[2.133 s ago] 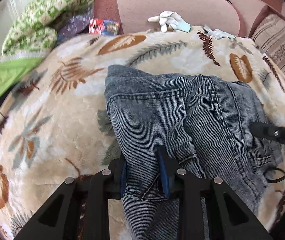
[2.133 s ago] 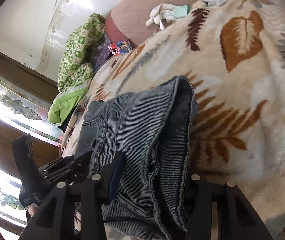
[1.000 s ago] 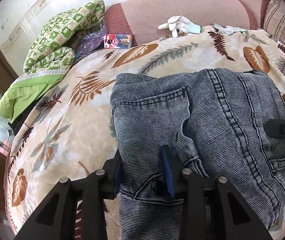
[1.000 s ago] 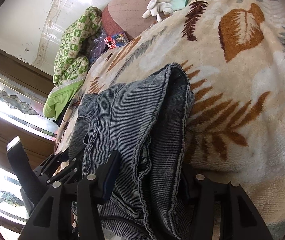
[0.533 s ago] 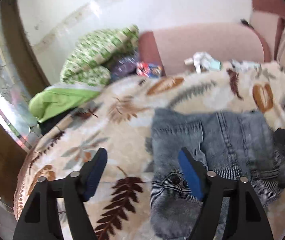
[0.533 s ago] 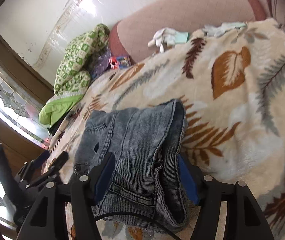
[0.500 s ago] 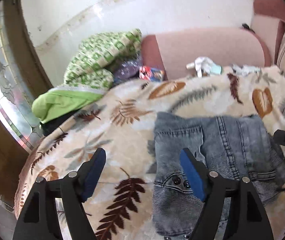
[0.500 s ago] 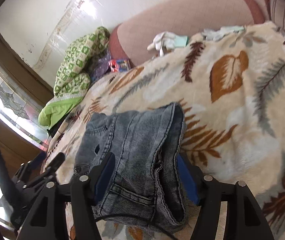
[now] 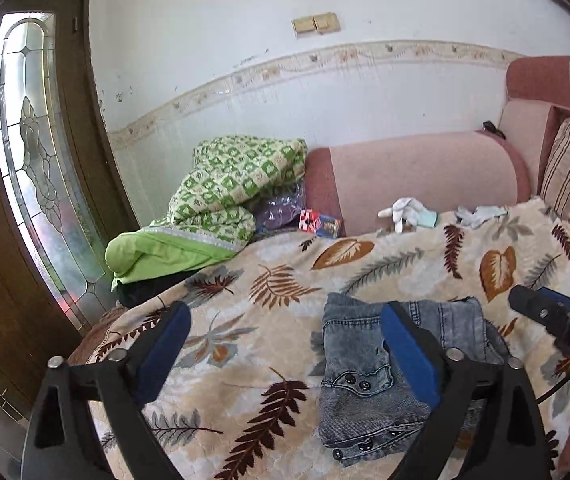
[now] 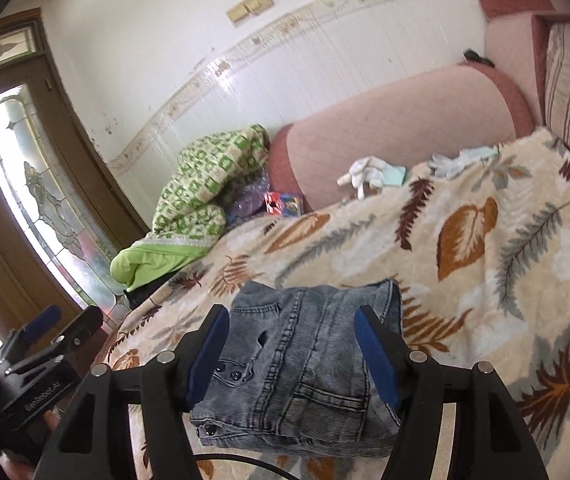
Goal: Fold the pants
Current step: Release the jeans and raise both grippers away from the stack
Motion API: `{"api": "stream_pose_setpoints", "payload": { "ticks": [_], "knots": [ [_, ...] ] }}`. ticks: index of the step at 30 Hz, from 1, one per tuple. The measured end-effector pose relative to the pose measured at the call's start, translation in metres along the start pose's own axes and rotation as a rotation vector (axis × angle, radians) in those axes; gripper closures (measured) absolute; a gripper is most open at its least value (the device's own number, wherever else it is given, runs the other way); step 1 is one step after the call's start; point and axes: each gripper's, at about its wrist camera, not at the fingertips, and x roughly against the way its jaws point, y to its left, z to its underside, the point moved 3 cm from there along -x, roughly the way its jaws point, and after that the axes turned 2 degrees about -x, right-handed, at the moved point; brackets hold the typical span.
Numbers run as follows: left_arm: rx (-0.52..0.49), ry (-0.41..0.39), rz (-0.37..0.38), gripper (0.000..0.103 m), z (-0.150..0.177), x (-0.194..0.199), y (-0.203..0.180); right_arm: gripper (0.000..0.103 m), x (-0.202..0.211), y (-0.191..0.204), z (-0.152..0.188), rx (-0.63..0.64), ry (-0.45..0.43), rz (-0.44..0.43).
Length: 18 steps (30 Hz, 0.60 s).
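A leaf-print blanket (image 9: 285,280) covers the bed from edge to edge, one pink bolster (image 9: 425,176) lying along its far side against the wall. One folded green quilt (image 9: 221,200) is heaped at the far left corner. One pair of pants (image 9: 365,360), grey-blue denim, lies folded into a compact stack on the blanket, snaps visible on the near edge, apart from both tools. Left gripper (image 9: 281,344): jaws spread very wide, having just been opening further; nothing between the blue pads, only blanket seen through the gap. The folded stack sits below and behind its right finger, not touched. Right gripper (image 10: 291,350): jaws spread to a moderate width, opened only slightly of late, pads clear of the cloth; in the right wrist view the stack appears framed between the two fingers but lies lower on the bed, with no contact. Each gripper shows at the edge of the other's view. Two white gloves (image 9: 405,210) rest near the bolster, side by side. One small colourful box (image 9: 321,222) sits beside the quilt.
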Motion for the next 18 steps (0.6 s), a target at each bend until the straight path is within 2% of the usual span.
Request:
{"api": "stream_pose_setpoints", "payload": {
  "ticks": [7, 18],
  "knots": [
    [0.024, -0.07, -0.023, 0.004, -0.008, 0.031, 0.014, 0.033, 0.019, 0.032, 0.006, 0.119, -0.09, 0.001],
    [0.044, -0.095, -0.041, 0.004, -0.008, 0.045, 0.025, 0.033, 0.041, 0.056, 0.011, 0.194, -0.155, -0.01]
  ]
}}
